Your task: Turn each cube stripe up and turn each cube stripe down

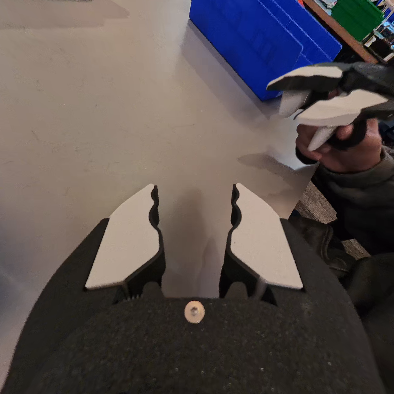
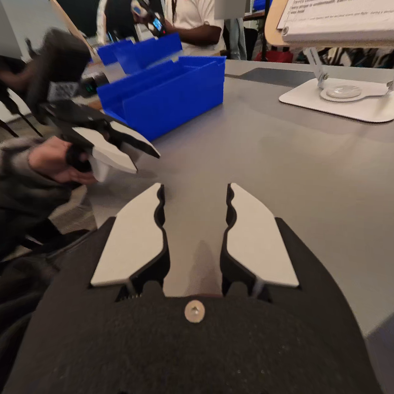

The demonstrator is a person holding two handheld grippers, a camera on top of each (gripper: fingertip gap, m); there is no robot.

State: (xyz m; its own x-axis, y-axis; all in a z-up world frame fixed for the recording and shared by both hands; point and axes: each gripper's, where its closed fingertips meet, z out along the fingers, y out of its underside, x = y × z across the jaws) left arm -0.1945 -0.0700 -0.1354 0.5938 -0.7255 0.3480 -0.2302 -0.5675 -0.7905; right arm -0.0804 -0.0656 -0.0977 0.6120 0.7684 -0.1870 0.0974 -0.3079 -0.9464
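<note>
Step in hand: none of the turning is under way, as judged from both views; no cube is gripped and no cube shows anywhere on the desk (image 2: 277, 170).
Left gripper (image 1: 195, 187): jaws spread with nothing between them; it hangs above bare desk surface near the desk's near edge.
Right gripper (image 2: 196, 187): jaws spread and empty; it points across the desk toward the far edge.
Cubes: not visible in either view. They may lie inside the blue bin (image 2: 170, 100), whose interior shows only in part, with dividers and no clear cube; this cannot be confirmed.
Cube appearance: cannot be told; no stripe, face or colour is on show.
Blue bin position: on the desk toward its far left part, as the right wrist view shows it; in the left wrist view it sits at the upper right, close to the desk's edge.
Other items: a white stand (image 2: 341, 100) rests near the far right corner, holding a sheet; a second person stands beyond the far edge.
Next move calls for: locating the cubes first, most likely by bringing a gripper over the bin, then closing squarely on two opposite faces.
</note>
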